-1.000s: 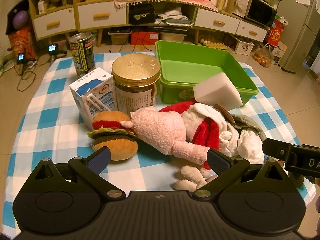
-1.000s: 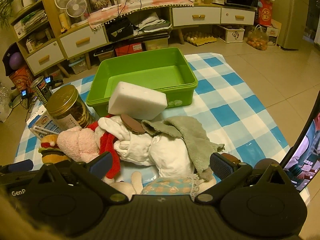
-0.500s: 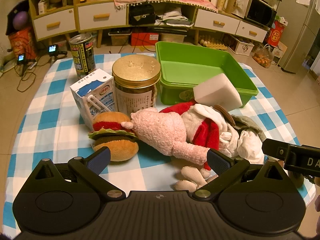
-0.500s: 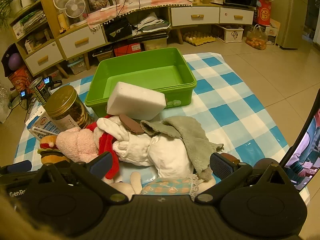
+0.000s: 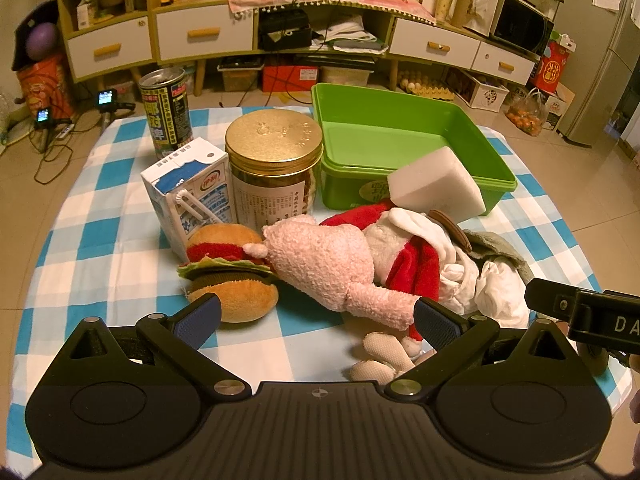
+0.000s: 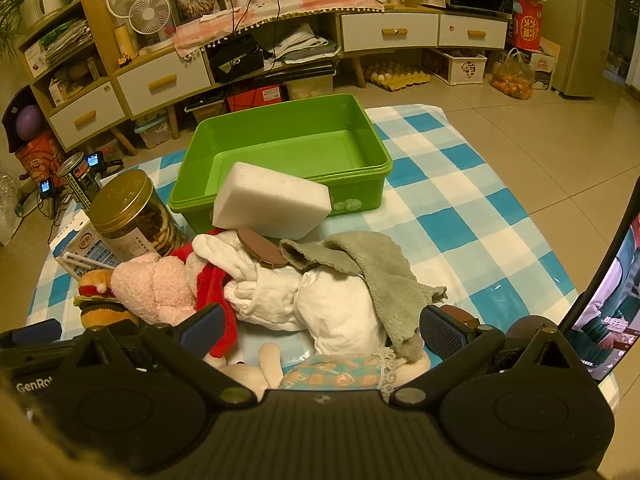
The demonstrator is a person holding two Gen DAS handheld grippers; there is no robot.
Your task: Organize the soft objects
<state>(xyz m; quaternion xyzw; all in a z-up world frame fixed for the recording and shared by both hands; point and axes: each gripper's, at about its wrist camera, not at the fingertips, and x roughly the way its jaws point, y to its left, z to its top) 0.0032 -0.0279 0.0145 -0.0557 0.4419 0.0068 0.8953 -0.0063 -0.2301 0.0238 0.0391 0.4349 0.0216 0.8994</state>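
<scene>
A pile of soft things lies on the checked cloth: a plush burger (image 5: 230, 270), a pink plush (image 5: 324, 262), a red-and-white plush (image 5: 408, 256), white cloth (image 6: 336, 304), a grey-green towel (image 6: 380, 268) and a white sponge block (image 6: 270, 206) leaning on the empty green bin (image 6: 352, 196). My left gripper (image 5: 316, 320) hovers open just before the burger and pink plush, holding nothing. My right gripper (image 6: 320, 326) is open over the white cloth and a cream plush (image 6: 256, 368) with patterned fabric. Its body (image 5: 592, 320) shows at the left view's right edge.
A gold-lidded jar (image 5: 274, 164), a milk carton (image 5: 188, 192) and a dark can (image 5: 164, 114) stand behind the burger, left of the bin. A screen (image 6: 604, 308) stands at the table's right edge. Shelves and drawers (image 6: 160, 80) line the far wall.
The right wrist view has shifted slightly, so the scene sits a little lower and left. The left gripper and the objects have not visibly moved.
</scene>
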